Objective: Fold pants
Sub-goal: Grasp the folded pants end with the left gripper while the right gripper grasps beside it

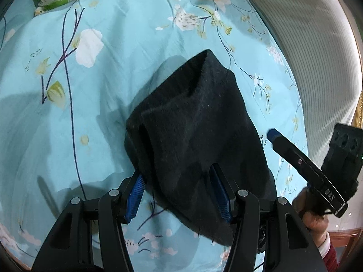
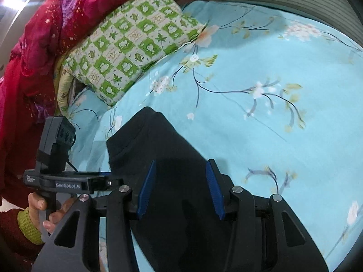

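Your left wrist camera looked down along its fingers, close over the black pants (image 1: 195,122) on the bed (image 1: 109,72). Your right wrist camera looked from the other side, equally near. Both views shared the pants, the blue floral bedcover and the green pillow (image 2: 133,43).
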### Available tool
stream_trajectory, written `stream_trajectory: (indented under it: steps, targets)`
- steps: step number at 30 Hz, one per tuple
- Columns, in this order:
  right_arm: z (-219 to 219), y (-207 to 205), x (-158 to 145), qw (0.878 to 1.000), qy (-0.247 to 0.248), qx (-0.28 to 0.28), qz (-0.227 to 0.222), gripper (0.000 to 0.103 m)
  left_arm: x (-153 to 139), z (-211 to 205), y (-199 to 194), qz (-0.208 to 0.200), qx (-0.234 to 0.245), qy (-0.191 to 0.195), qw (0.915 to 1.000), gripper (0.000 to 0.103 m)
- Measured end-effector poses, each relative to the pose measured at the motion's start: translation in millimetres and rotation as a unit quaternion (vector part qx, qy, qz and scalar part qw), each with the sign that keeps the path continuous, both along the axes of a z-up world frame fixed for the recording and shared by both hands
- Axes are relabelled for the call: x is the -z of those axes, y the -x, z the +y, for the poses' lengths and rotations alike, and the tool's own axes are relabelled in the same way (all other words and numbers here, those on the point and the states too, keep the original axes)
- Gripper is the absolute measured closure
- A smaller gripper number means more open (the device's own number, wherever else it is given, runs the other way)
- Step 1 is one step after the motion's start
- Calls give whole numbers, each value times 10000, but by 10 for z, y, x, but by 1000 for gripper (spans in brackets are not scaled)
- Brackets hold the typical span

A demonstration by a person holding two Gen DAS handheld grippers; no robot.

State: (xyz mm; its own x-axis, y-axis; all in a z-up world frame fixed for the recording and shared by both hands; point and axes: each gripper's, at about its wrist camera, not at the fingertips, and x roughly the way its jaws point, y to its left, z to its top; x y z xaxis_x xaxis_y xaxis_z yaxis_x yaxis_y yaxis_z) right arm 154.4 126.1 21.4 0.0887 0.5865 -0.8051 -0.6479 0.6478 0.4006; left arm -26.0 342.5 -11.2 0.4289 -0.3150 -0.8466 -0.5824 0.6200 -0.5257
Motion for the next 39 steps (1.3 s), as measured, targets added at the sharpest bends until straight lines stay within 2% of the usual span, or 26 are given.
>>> stream_trajectory:
  steps: [9, 14, 17, 18, 19, 20, 21, 23, 30, 39]
  targets:
    - [551, -224, 273, 9959, 338, -831, 148, 56, 42, 59, -8, -106, -79, 10, 9999, 49]
    - [701, -327, 360, 9943, 268, -944, 419, 56, 41, 61, -10, -114, -60, -68, 9999, 50]
    - [777, -356, 400, 9928, 279, -1048, 513, 56, 35, 42, -56, -84, -63, -199, 9997, 57]
    - [799, -354, 405, 9924, 302, -1083, 510, 58, 33, 44, -51, -84, -80, -266, 9996, 65]
    - [821, -345, 404, 9918, 326, -1131, 488, 61, 38, 56, -51, -90, -92, -297, 9995, 71]
    - [837, -334, 399, 9913, 341, -1177, 489, 69, 43, 72, -40, -118, -104, -290, 9995, 75]
    - [851, -322, 392, 9910, 367, -1195, 474, 72, 44, 86, -26, -159, -116, -246, 9995, 78]
    - [844, -281, 345, 9912, 372, -1212, 391, 76, 14, 93, 6, -263, -132, -172, 9994, 82]
    - [673, -204, 27, 9938, 53, -1088, 221, 80, -330, -100, -40, -524, 109, -513, 9972, 85]
    - [96, -94, -526, 9962, -597, -630, -8, 81, -889, -461, -128, -1113, 485, -605, 9908, 86]
